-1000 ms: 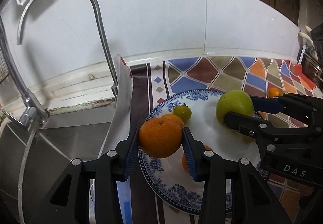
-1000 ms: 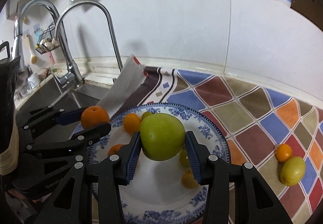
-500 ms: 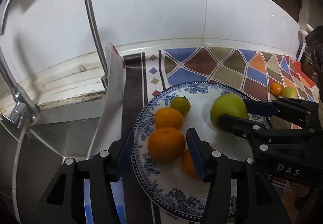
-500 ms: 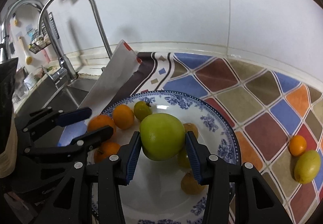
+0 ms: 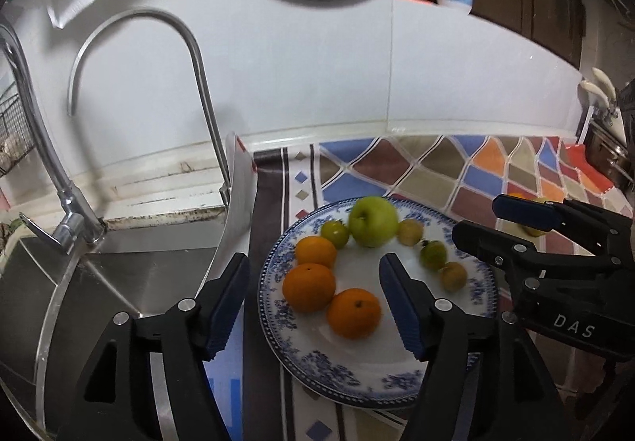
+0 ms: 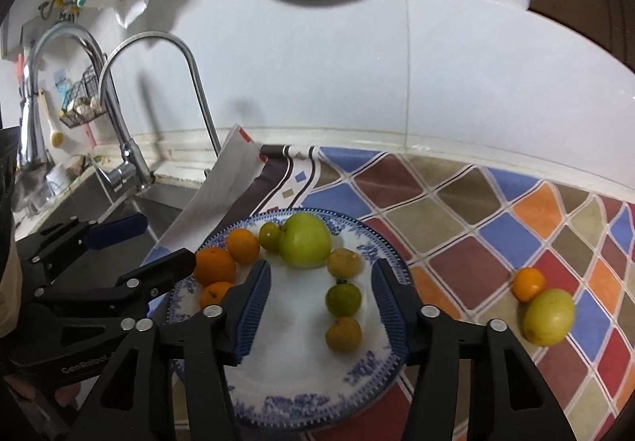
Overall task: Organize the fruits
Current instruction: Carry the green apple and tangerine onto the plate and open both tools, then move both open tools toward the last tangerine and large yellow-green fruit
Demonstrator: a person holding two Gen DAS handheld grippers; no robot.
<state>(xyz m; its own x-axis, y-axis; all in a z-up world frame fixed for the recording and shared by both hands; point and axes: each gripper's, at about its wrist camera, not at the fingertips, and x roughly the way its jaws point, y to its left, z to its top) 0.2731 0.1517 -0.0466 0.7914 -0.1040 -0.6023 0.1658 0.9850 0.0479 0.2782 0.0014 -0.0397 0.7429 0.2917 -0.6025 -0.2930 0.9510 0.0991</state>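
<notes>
Both tongs, left (image 5: 313, 302) and right (image 6: 321, 306), have just been opening and now stand empty; the orange (image 5: 308, 287) and green apple (image 6: 304, 245) they gripped earlier lie ahead on the plate (image 6: 381, 357). Three oranges, one apple there.

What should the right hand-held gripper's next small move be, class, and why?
Probably swing the right hand-held gripper toward the small orange and yellow-green fruit, which lie off the plate on the tiled cloth. Its jaws have just been opening and hold nothing; the green apple now sits on the plate.
</notes>
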